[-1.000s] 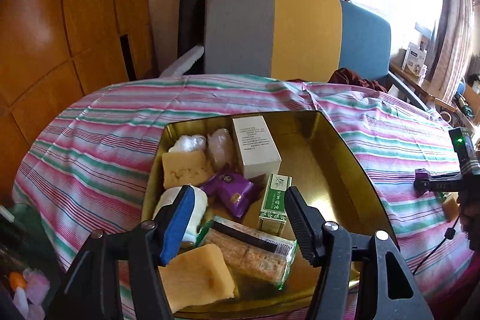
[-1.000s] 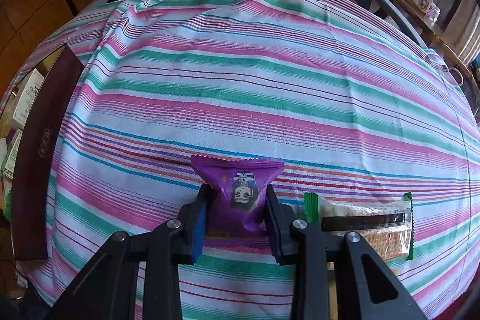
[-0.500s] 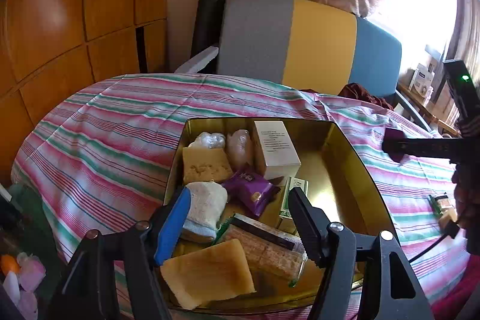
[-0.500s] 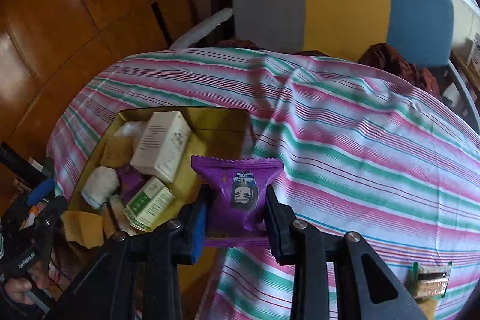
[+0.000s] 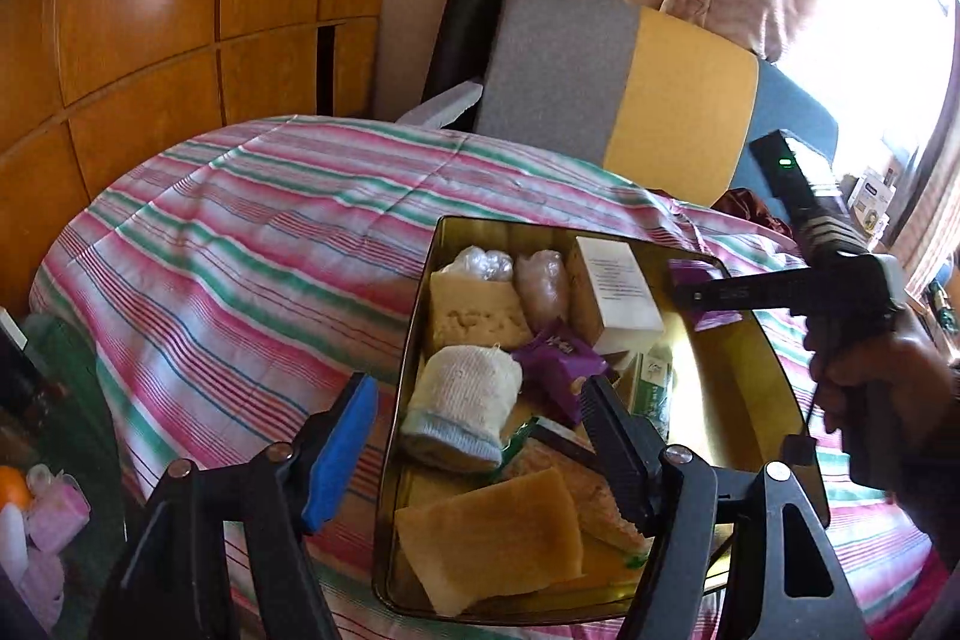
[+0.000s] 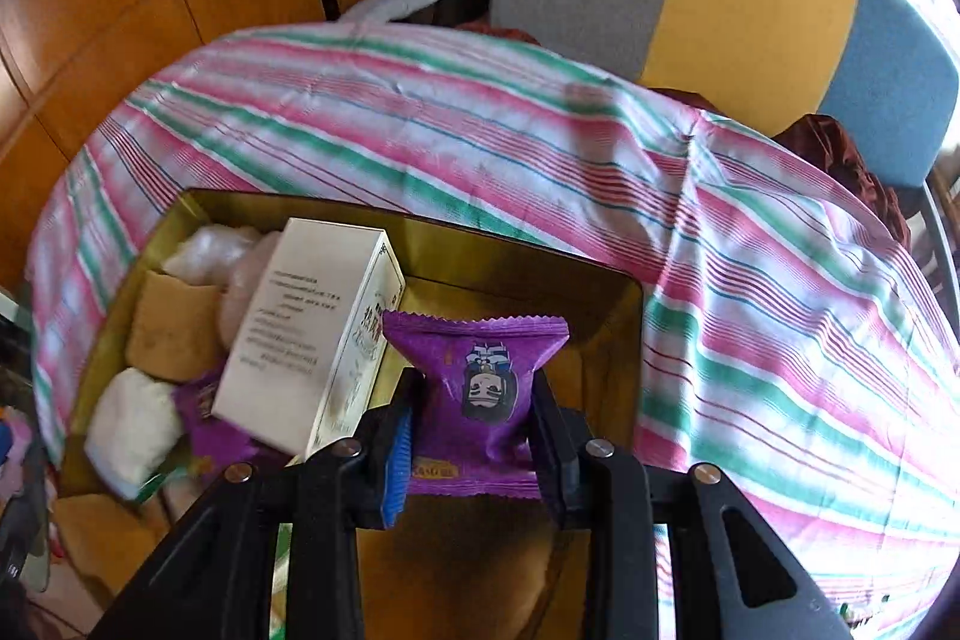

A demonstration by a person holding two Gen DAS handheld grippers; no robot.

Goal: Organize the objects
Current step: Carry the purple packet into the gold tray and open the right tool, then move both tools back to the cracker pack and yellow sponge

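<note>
My right gripper [image 6: 474,394] is shut on a purple snack packet [image 6: 480,370] and holds it above the bare right half of the gold tin [image 6: 510,274]. In the left wrist view the same right gripper [image 5: 684,292] reaches in from the right with the packet [image 5: 714,319]. The tin [image 5: 774,382] holds a white box [image 5: 618,292], a white cloth roll [image 5: 462,400], a second purple packet [image 5: 558,358], a green box [image 5: 651,382], a cracker pack [image 5: 576,472] and yellow slabs [image 5: 498,538]. My left gripper [image 5: 480,406] hovers over the tin's near left edge, jaws opening, gripping nothing.
The tin lies on a table under a pink and green striped cloth [image 5: 270,232]. A grey, yellow and blue chair back [image 5: 624,82] stands behind it, and wooden panels [image 5: 150,10] on the left. Small pink items [image 5: 54,514] sit low at the left. A person's hand [image 5: 870,382] grips the right tool.
My right gripper has carried the purple packet from the cloth at the right to above the tin. My left gripper has drifted left and its jaws stand wider.
</note>
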